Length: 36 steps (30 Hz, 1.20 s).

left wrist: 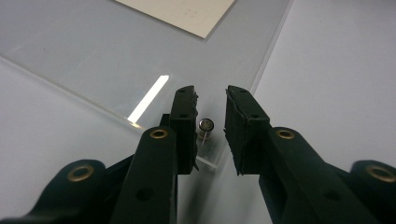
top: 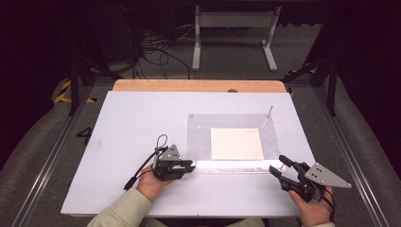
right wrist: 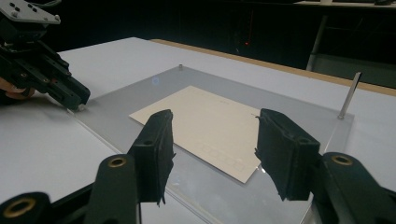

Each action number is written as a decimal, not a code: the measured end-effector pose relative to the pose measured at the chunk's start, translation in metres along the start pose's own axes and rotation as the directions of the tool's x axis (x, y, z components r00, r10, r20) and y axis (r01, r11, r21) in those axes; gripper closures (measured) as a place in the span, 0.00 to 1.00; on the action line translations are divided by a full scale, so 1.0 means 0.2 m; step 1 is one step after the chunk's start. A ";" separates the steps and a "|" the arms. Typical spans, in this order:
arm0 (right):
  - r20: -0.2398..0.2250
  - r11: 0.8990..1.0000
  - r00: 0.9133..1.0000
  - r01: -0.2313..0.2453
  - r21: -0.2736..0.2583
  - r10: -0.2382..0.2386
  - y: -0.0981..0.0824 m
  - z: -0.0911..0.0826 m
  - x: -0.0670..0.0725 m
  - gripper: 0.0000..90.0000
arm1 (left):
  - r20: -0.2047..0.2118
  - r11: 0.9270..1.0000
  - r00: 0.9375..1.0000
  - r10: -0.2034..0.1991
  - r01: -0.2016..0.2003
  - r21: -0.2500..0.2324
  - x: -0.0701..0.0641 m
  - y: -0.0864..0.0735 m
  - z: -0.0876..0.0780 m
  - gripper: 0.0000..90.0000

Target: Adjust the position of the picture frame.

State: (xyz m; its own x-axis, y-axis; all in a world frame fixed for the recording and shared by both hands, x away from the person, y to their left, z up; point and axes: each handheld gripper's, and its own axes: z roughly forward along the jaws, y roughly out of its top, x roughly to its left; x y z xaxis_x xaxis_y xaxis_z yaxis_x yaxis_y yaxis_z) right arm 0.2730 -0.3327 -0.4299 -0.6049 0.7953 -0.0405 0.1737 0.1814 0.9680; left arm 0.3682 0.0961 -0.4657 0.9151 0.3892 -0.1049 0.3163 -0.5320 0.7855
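Left gripper (left wrist: 210, 119) unclenched around small metal pin (left wrist: 206, 125) (its base hidden) on clear plate (left wrist: 84, 60)

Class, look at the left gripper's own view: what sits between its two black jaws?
In the left gripper view, a small silver pin stands between the jaws of the left gripper, at the corner of the clear plate. Gaps show on both sides.
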 end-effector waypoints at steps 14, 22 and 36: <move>0.019 1.000 1.000 -0.002 -0.022 0.003 0.01 -0.03 -0.02 0.51 | -0.011 1.000 1.000 0.023 -0.023 0.021 -0.02 0.00 0.00 0.92; 0.077 0.998 0.997 0.016 -0.061 -0.011 0.05 -0.10 -0.03 0.48 | 0.091 0.993 0.993 0.071 -0.079 0.088 -0.10 0.02 -0.02 0.92; 0.151 0.999 0.988 -0.002 -0.040 0.008 0.05 -0.13 -0.08 0.46 | 0.227 0.977 0.965 0.135 -0.167 0.130 -0.22 0.04 0.01 0.92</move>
State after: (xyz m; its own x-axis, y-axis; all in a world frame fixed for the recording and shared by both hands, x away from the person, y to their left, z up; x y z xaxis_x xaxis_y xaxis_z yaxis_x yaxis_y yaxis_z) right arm 0.2632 -0.3583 -0.4140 -0.4788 0.8751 -0.0697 0.1441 0.1567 0.9771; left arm 0.3304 0.0733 -0.4552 0.9821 0.1332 -0.1334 0.1885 -0.6830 0.7057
